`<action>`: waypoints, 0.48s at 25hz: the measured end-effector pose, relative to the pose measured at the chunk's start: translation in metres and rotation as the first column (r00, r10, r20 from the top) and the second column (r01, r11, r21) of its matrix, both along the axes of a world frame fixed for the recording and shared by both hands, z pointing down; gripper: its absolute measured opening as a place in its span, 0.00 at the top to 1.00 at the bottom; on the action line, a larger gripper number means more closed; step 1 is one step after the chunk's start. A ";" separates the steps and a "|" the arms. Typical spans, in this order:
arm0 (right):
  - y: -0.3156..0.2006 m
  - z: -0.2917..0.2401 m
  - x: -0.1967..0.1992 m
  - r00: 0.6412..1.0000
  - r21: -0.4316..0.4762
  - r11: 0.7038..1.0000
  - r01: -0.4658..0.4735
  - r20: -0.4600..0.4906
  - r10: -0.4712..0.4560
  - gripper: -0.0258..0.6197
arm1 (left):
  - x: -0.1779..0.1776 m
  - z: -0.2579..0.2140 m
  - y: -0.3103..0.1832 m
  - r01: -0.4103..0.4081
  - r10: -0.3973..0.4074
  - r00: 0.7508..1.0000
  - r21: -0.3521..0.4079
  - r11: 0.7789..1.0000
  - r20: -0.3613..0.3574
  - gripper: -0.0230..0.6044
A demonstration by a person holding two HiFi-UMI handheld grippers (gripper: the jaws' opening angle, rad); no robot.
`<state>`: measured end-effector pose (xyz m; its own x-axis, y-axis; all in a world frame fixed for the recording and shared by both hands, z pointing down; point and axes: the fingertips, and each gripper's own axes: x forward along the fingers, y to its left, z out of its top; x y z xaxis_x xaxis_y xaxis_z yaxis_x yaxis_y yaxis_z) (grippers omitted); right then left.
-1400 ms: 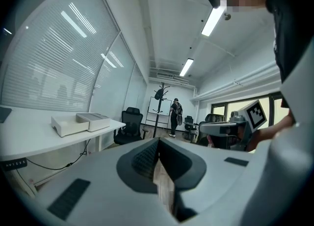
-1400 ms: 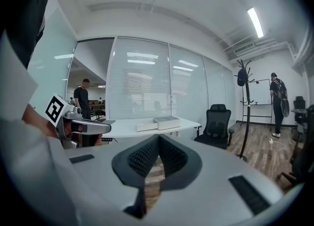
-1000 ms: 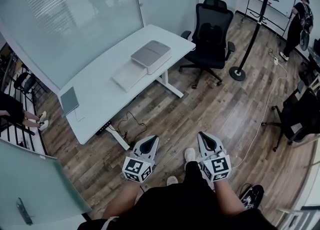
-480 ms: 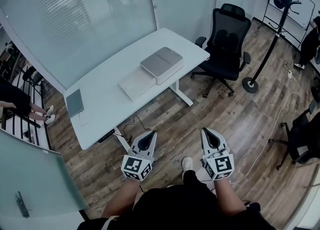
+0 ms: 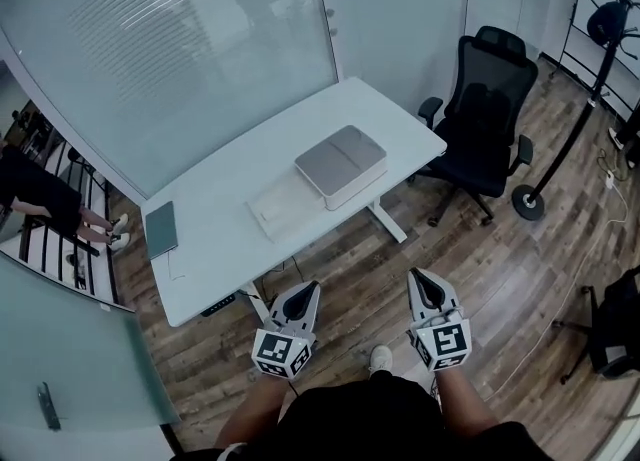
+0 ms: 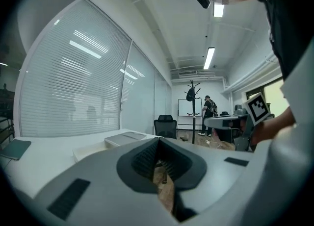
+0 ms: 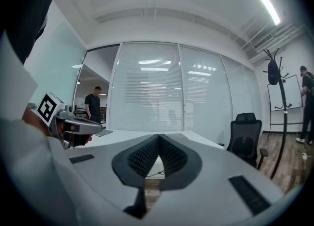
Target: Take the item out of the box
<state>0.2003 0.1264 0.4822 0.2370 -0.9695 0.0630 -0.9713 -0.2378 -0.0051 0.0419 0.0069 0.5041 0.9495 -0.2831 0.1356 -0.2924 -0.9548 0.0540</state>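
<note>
The person is standing on the wood floor (image 5: 470,269), well back from the white surface (image 5: 215,244), and is holding both tongs low in front of the body. The left tongs (image 5: 307,290) are pointing toward the surface's near edge; their jaws are pressing together at the tips with nothing between them. The right tongs (image 5: 418,275) are pointing the same way, just beside the left ones, jaws also fully together and empty. Neither pair is touching anything.

The box (image 5: 340,166) is sitting near the right end of the surface, close to the near edge, with its grey top covering it, so the item inside is not showing. A flat white tray (image 5: 283,208) is lying against the box's left side. A dark notebook (image 5: 160,229) is lying near the left end, well apart from the box.

A black office chair (image 5: 490,109) is standing just off the right end of the surface, and a coat stand (image 5: 575,99) is standing beyond it.
</note>
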 end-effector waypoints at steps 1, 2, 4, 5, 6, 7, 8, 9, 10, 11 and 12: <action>-0.006 0.002 0.005 1.000 -0.001 1.000 0.012 0.003 -0.012 0.95 | 0.004 0.002 -0.004 0.011 -0.011 1.000 0.001 1.000 0.005 0.94; -0.013 0.004 0.010 1.000 0.000 1.000 0.025 0.008 -0.025 0.95 | 0.007 0.004 -0.009 0.022 -0.022 1.000 -0.002 1.000 0.009 0.94; -0.027 0.006 0.018 0.998 0.004 0.999 0.052 0.017 -0.052 0.95 | 0.013 0.007 -0.019 0.044 -0.043 0.999 -0.011 0.999 0.017 0.94; -0.034 0.008 0.021 0.998 0.005 0.998 0.066 0.022 -0.066 0.95 | 0.016 0.009 -0.024 0.054 -0.054 0.998 -0.017 0.998 0.020 0.94; -0.040 0.010 0.024 0.996 0.003 0.997 0.081 0.027 -0.081 0.95 | 0.018 0.011 -0.028 0.066 -0.065 0.998 -0.022 0.998 0.023 0.94; -0.047 0.012 0.026 0.994 0.000 0.995 0.100 0.032 -0.100 0.95 | 0.019 0.013 -0.032 0.078 -0.078 0.997 -0.026 0.997 0.026 0.94; -0.053 0.016 0.027 0.992 -0.003 0.993 0.121 0.036 -0.121 0.95 | 0.021 0.014 -0.036 0.091 -0.090 0.995 -0.029 0.995 0.030 0.94; -0.059 0.021 0.029 0.989 -0.005 0.990 0.142 0.041 -0.142 0.95 | 0.023 0.016 -0.040 0.104 -0.103 0.994 -0.031 0.994 0.034 0.94; -0.065 0.026 0.032 0.986 -0.006 0.987 0.159 0.045 -0.158 0.95 | 0.025 0.018 -0.043 0.114 -0.113 0.993 -0.033 0.993 0.038 0.94; -0.070 0.029 0.034 0.984 -0.009 0.985 0.172 0.048 -0.171 0.95 | 0.027 0.019 -0.046 0.123 -0.122 0.992 -0.035 0.992 0.041 0.94; -0.074 0.029 0.036 0.982 -0.015 0.983 0.182 0.051 -0.181 0.95 | 0.028 0.020 -0.049 0.132 -0.130 0.991 -0.038 0.991 0.041 0.94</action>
